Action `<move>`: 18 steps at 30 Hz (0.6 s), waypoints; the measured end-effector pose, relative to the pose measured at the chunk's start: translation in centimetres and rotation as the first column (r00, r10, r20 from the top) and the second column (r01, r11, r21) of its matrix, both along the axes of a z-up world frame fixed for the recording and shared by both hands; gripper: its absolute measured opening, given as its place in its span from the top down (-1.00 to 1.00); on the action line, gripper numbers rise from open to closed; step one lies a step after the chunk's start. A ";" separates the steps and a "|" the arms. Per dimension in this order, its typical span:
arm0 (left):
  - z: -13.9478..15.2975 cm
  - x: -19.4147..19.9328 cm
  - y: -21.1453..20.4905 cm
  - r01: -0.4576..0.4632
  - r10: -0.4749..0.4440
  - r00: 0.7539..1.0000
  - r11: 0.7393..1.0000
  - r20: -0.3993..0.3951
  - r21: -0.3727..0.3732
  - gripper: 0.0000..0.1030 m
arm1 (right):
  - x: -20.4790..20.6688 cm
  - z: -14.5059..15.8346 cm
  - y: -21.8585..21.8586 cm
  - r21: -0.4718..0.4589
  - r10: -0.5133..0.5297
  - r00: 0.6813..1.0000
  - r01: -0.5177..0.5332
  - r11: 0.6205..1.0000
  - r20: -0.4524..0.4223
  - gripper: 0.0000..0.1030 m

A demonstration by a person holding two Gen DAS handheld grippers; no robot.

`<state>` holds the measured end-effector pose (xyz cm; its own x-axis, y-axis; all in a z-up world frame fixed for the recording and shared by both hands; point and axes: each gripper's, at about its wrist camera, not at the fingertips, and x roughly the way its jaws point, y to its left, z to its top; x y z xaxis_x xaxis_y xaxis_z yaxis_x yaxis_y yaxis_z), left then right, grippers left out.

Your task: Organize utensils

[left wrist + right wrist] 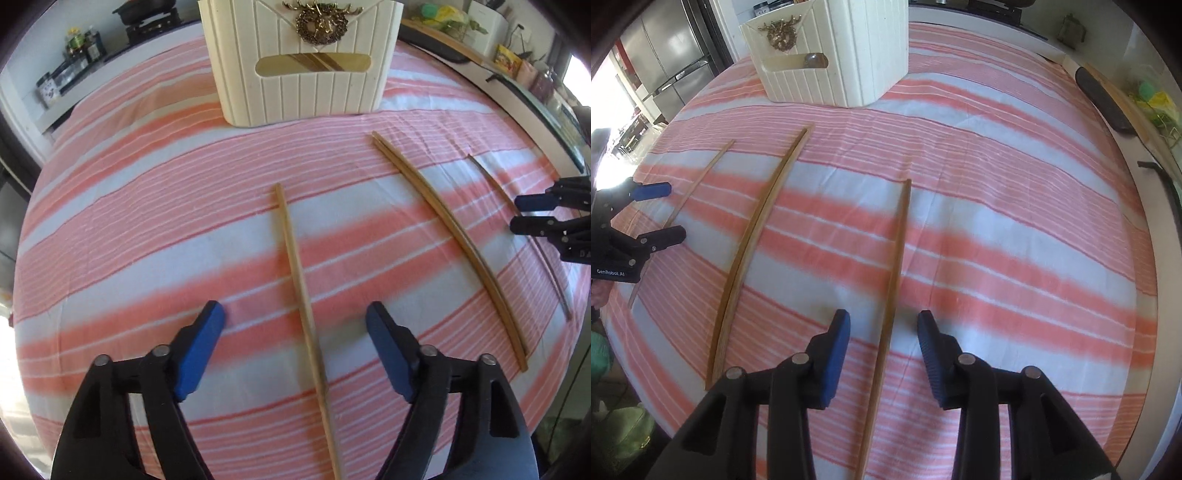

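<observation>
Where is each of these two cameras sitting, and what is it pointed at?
Left wrist view: rides on the left gripper, looking steeply down at a single chopstick lying between its open blue fingers; the right gripper shows at the right edge.
Right wrist view: rides on the right gripper, looking down at another chopstick between its open fingers.
Shared: the striped cloth, cream utensil holder and middle chopstick pair.

Near ends of both straddled chopsticks cut off by the frame bottom, holder's contents perhaps chopsticks
</observation>
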<state>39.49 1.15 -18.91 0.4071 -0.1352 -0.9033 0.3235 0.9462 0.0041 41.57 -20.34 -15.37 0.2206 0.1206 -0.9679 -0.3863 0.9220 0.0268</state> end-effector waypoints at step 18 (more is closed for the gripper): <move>13.9 -5.8 3.6 -0.016 0.133 0.919 0.953 0.371 -0.301 0.91 | -2.5 14.0 -0.1 0.289 -0.119 0.909 -0.002 0.957 0.399 0.90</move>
<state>33.64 4.78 -4.98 0.7323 -0.3193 -0.6015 0.2802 0.9463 -0.1612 39.06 -20.48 -1.41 0.6032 0.3442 -0.7195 -0.3641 0.9214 0.1356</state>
